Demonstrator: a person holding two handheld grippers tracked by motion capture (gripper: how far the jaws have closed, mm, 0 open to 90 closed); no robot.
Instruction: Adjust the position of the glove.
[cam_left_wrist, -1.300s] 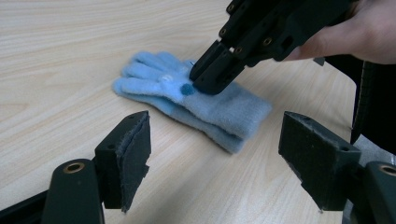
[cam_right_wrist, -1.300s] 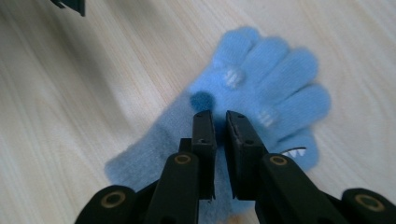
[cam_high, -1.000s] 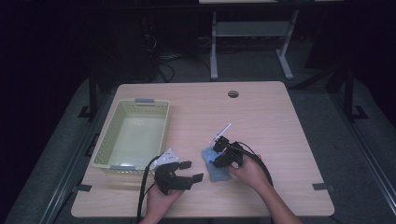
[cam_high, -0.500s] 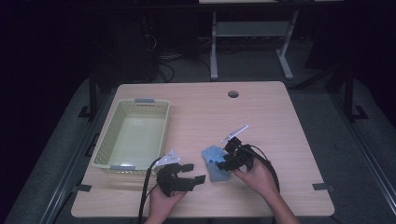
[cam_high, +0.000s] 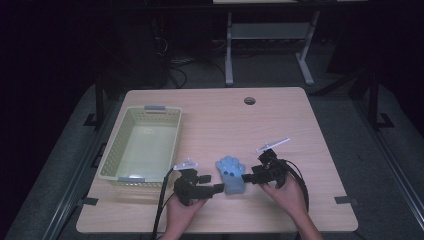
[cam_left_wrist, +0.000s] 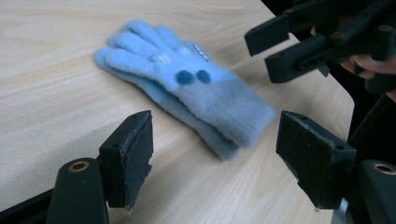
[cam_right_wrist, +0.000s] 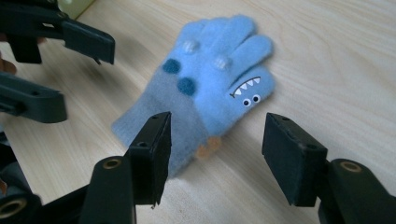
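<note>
We see a fuzzy light-blue knitted glove (cam_right_wrist: 205, 88) lying flat on the pale wooden table top (cam_right_wrist: 336, 56), fingers pointing away from the camera. It carries two dark-blue dots, two pale raised knobs near the fingers, and a small toothed mouth with two eyes on its right edge; an orange patch shows at its near edge. The right gripper (cam_right_wrist: 215, 156) has just been opening; its black jaws stand apart, just short of the cuff, pads off the fabric. The left gripper (cam_right_wrist: 60, 70) sits at upper left, jaws apart, beside the cuff.
</note>
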